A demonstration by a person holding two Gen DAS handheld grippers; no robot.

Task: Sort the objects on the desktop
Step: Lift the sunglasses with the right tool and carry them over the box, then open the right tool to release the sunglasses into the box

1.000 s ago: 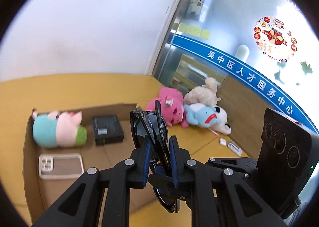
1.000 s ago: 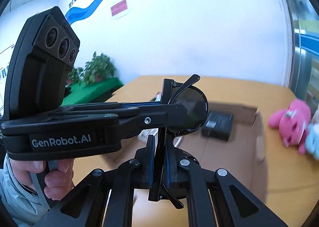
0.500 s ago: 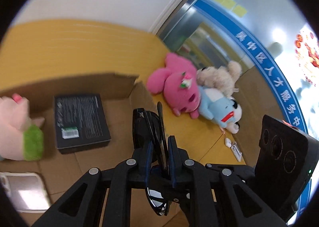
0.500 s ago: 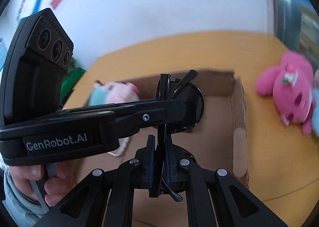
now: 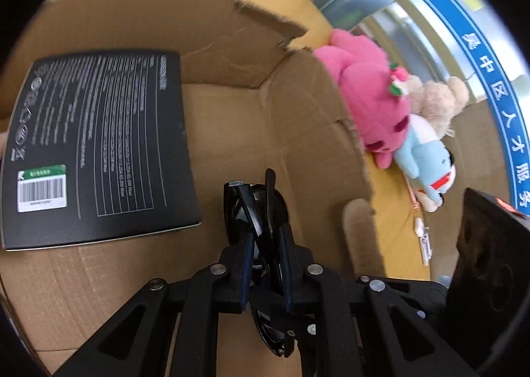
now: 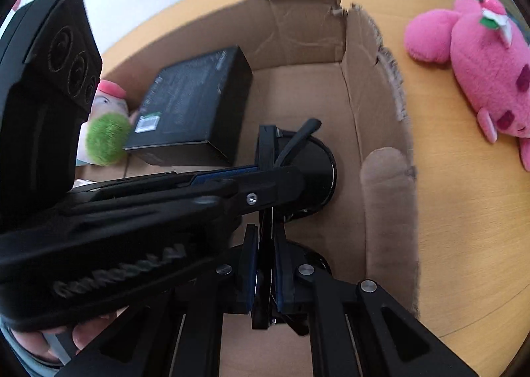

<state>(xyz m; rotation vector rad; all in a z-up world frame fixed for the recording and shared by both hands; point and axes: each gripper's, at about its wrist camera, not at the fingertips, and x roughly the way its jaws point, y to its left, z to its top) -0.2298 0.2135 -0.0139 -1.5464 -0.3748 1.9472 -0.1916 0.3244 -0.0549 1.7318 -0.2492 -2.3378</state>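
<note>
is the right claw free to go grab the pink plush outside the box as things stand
Probably not yet. The right claw is shut on the folded sunglasses, shared with the left claw, low inside the cardboard box. The box wall stands between it and the pink plush.

Both tools now tip steeply downward and sit low inside the cardboard box [image 5: 251, 55], where a second ago they hung above the tabletop [image 6: 463, 198] facing the wall. The sunglasses [image 5: 255, 211] they carry between them have come down with them, close over the box floor. The black box [image 5: 99, 148] now fills the left view, and the pink plush [image 6: 480, 65] has slid toward the right edge.
</note>
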